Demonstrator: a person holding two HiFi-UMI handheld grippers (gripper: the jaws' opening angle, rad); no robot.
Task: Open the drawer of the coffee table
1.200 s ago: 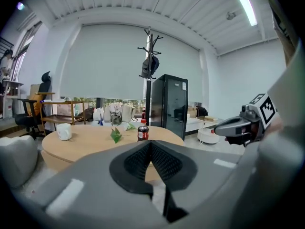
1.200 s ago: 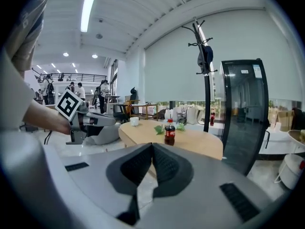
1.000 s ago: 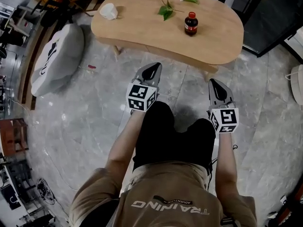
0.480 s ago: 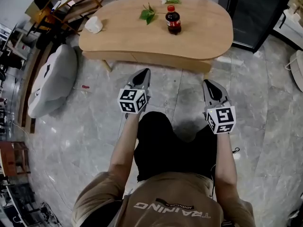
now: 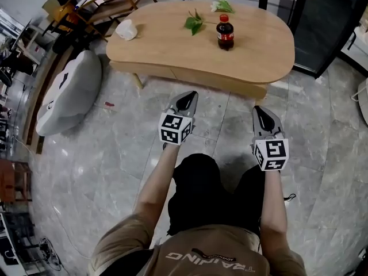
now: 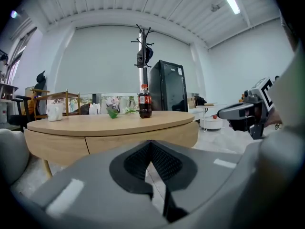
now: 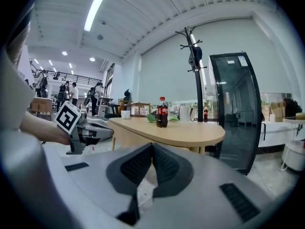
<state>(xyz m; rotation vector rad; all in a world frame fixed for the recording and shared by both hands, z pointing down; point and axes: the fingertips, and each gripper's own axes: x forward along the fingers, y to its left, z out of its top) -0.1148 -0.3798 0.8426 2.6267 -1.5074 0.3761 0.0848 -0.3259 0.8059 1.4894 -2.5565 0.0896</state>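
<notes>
The wooden coffee table [image 5: 253, 50] stands ahead of me on the marble floor. Its drawer front [image 6: 138, 140] shows as a long panel in the near side, with a seam at its left end. My left gripper [image 5: 186, 100] hovers short of that side, shut and holding nothing [image 6: 151, 144]. My right gripper [image 5: 263, 117] is level with it to the right, also shut and holding nothing [image 7: 152, 147]. Both point at the table's near edge, with floor between them and it. A person's knees are below the grippers.
On the tabletop stand a cola bottle [image 5: 225, 32], green leaves [image 5: 194, 22] and a white cup [image 5: 126, 29]. A grey beanbag [image 5: 69, 91] lies left of the table. A black glass cabinet [image 5: 328, 22] stands at the right, wooden chairs behind.
Both grippers have sunk to about the height of the table's side, and both have stayed shut. The head view has shifted a little; the table has not moved.
</notes>
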